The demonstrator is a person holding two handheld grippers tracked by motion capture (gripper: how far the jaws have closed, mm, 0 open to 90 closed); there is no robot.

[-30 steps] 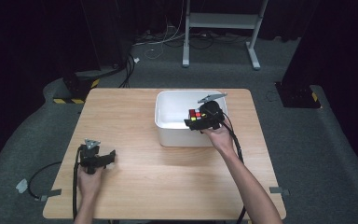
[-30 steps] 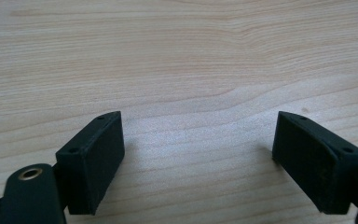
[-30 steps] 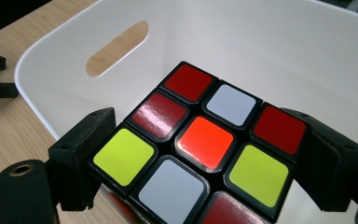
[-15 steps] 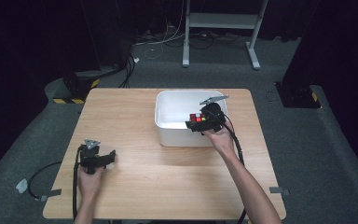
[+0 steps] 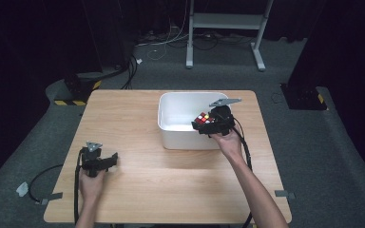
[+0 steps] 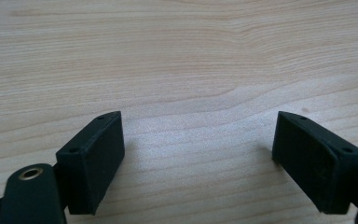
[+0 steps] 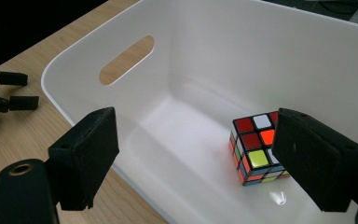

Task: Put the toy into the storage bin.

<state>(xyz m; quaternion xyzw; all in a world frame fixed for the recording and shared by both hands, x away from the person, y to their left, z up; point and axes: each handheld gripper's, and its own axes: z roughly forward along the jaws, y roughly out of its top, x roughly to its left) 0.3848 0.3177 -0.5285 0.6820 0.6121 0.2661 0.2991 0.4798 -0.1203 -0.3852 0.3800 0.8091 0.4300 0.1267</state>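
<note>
A scrambled colour cube (image 7: 255,148) lies on the floor of a white bin (image 7: 214,56), near its right side. My right gripper (image 7: 200,140) hangs open over the bin's near edge, its jaws wide apart and nothing between them. From the high view, the cube (image 5: 202,118) shows inside the bin (image 5: 190,95) just left of the right gripper (image 5: 208,124). My left gripper (image 5: 110,160) rests low over the wooden table (image 5: 171,180) at the front left. It is open (image 6: 198,140), with bare wood between its jaws.
The bin has a slot handle (image 7: 127,59) in its end wall. The left gripper (image 7: 4,93) appears far off in the right gripper view. Cables (image 5: 43,175) trail off the table's left edge. A metal stand (image 5: 225,28) stands on the floor behind.
</note>
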